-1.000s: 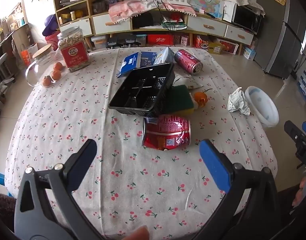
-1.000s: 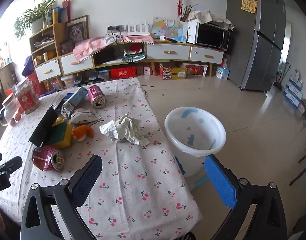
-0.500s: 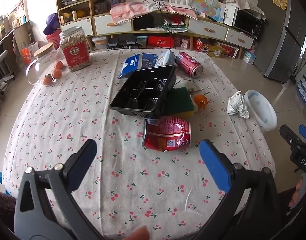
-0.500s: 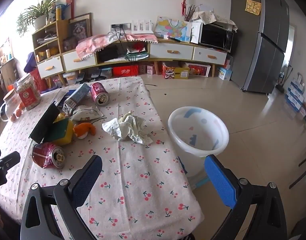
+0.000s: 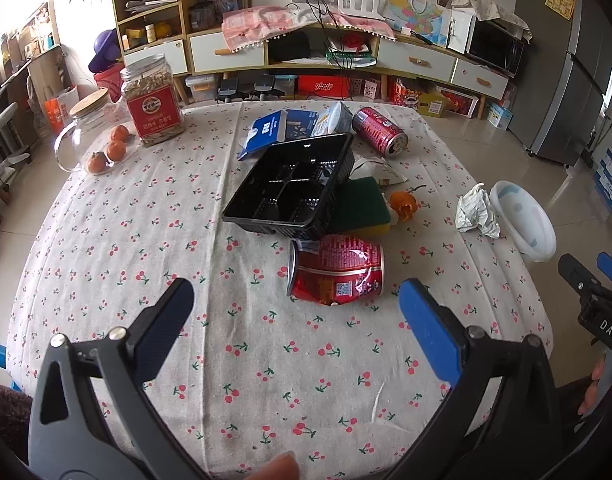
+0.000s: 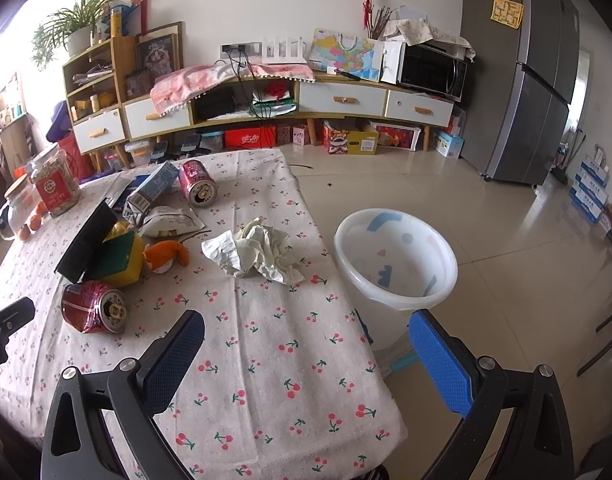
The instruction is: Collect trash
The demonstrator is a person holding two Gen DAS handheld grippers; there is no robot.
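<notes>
Crushed can (image 5: 335, 274), just beyond left tool (image 5: 296, 316)

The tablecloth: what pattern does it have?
The tablecloth is white with small red cherries, clearest in the right wrist view.

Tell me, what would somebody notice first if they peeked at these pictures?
Probably the dented red can lying on its side on the cherry tablecloth, right ahead of the open left gripper. Behind it a black plastic tray leans tilted on a green-and-yellow sponge. Crumpled paper sits near the table edge, beside the white bin on the floor.
</notes>
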